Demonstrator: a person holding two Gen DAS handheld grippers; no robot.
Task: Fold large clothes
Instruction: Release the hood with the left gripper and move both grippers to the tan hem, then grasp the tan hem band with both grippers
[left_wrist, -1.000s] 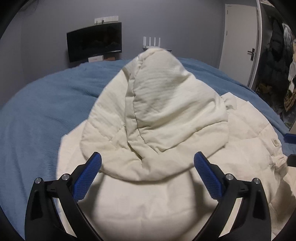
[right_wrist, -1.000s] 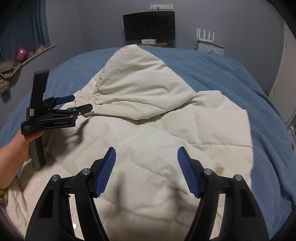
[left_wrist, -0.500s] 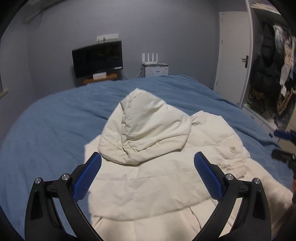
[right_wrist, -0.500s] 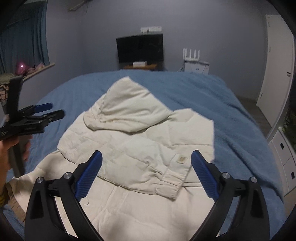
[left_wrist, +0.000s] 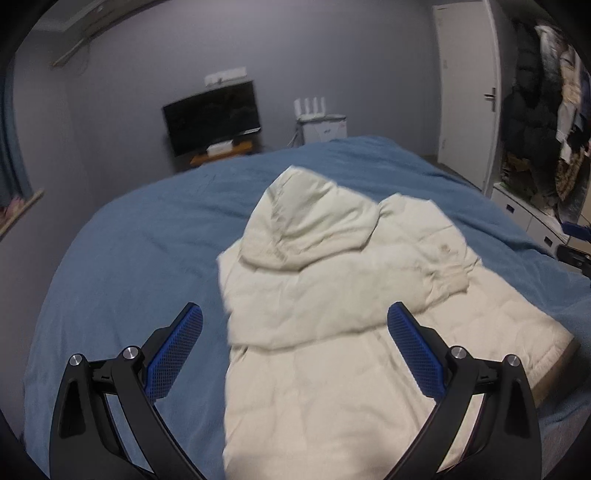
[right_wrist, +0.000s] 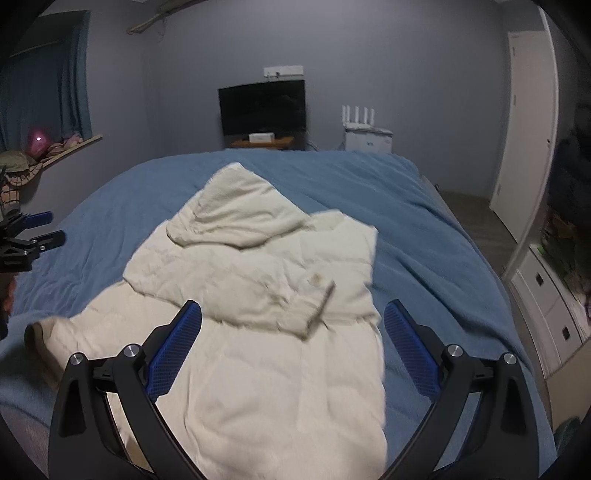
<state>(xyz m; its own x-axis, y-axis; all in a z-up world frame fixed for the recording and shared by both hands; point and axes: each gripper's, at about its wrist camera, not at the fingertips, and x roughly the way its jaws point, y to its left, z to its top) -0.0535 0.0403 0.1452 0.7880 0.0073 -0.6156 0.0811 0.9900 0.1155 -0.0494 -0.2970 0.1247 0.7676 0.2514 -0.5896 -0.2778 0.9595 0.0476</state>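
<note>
A cream hooded puffer jacket (left_wrist: 332, 295) lies flat on the blue bed (left_wrist: 140, 251), hood toward the far end and both sleeves folded across the body. It also shows in the right wrist view (right_wrist: 258, 314), with a sleeve cuff (right_wrist: 317, 306) lying across the middle. My left gripper (left_wrist: 295, 350) is open and empty above the jacket's lower part. My right gripper (right_wrist: 293, 347) is open and empty above the jacket's lower part. The left gripper also shows at the left edge of the right wrist view (right_wrist: 33, 232). The right gripper shows at the right edge of the left wrist view (left_wrist: 576, 243).
A dark monitor (right_wrist: 262, 107) on a small stand and a white router on a box (right_wrist: 365, 133) stand against the far wall. A white door (left_wrist: 465, 88) and hanging clothes (left_wrist: 546, 110) are at the right. White drawers (right_wrist: 546, 302) stand beside the bed.
Both grippers have pulled back and up from the jacket, so more of the bed and room shows. Both stay open and empty. The jacket lies still.
</note>
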